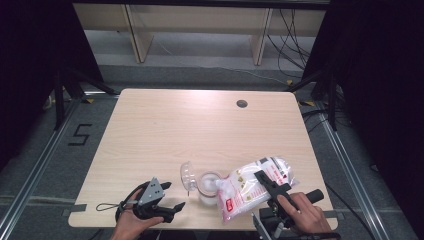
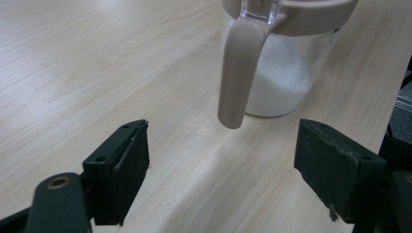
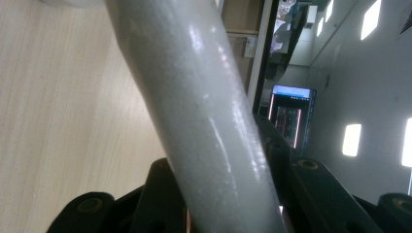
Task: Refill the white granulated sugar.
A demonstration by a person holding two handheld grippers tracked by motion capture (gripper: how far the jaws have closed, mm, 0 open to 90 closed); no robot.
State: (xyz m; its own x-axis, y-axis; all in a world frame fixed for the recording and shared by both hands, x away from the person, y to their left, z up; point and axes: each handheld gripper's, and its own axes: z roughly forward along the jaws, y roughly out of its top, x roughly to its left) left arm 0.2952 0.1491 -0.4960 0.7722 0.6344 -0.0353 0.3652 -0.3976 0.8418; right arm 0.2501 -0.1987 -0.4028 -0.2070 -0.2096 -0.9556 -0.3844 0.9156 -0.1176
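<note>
At the near edge of the bench (image 1: 150, 125), around 6 o'clock from its centre, a clear jar (image 1: 209, 187) with a beige rim and handle stands part-filled with white grains, its transparent lid (image 1: 188, 176) flipped open toward 9 o'clock. The right gripper (image 1: 274, 192) is clamped on a soft plastic bag (image 1: 252, 186) of white grains, tipped with its mouth at the jar. The left gripper (image 1: 170, 202) rests at the jar's 8 o'clock, jaws wide, holding nothing. The bag looks floppy, slippery and fairly heavy; pinching a gathered fold seems safest. The jar is rigid and best steadied by its handle (image 2: 238, 73).
</note>
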